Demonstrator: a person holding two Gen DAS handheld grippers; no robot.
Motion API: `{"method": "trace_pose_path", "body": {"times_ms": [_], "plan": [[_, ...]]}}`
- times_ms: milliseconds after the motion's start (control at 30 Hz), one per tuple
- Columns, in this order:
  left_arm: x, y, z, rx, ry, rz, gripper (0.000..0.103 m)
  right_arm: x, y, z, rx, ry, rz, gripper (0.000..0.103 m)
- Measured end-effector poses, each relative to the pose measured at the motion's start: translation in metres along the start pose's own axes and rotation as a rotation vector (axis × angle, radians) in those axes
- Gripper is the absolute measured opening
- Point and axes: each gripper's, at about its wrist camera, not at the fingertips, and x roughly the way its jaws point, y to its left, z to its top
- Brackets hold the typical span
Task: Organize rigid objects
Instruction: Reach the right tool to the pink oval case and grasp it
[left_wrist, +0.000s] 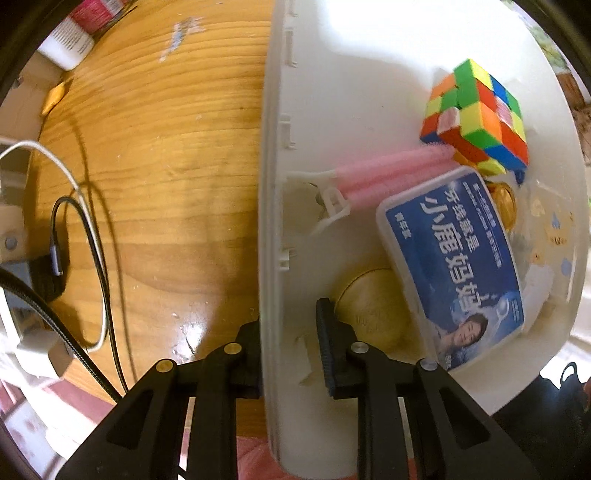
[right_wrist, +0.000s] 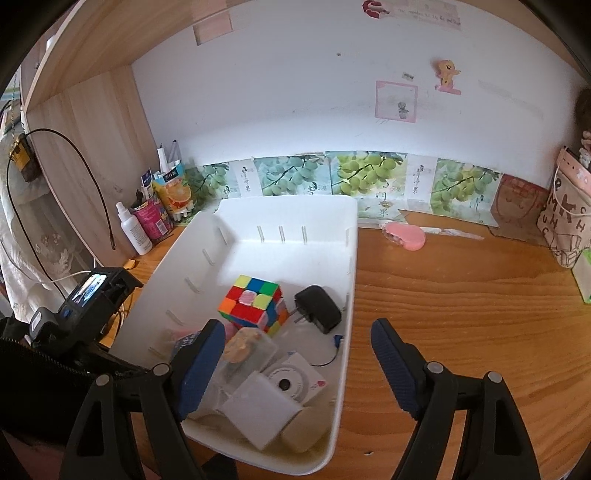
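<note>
The left gripper (left_wrist: 288, 343) was clamped on the near wall of the white bin (left_wrist: 269, 206) — 1 finger outside, 1 inside. Ahead of the inner finger lay a blue-labelled box (left_wrist: 454, 273), pink brushes (left_wrist: 391, 170) and a puzzle cube (left_wrist: 476, 118). The right gripper (right_wrist: 299, 354) hung wide open, holding nothing — its left finger over the bin's contents, its right finger over the wooden desk (right_wrist: 461, 295). A black charger (right_wrist: 317, 308) lay beyond.
</note>
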Motion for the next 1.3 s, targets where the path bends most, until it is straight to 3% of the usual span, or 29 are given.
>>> {"method": "trace_pose_path", "body": {"times_ms": [700,1033,1300], "plan": [[-0.001,0.026,-0.03,-0.358,-0.077,0.029,0.023,0.022,-0.102,0.029,-0.153,0.041,0.008,0.082],[0.0,0.041,-0.043,-0.493,-0.119,0.03,0.025,0.074,-0.14,0.052,-0.308,0.094,-0.001,0.082],[-0.008,0.032,-0.052,-0.537,-0.149,0.05,0.025,0.134,-0.157,0.059,-0.327,0.105,0.018,0.082]]}}
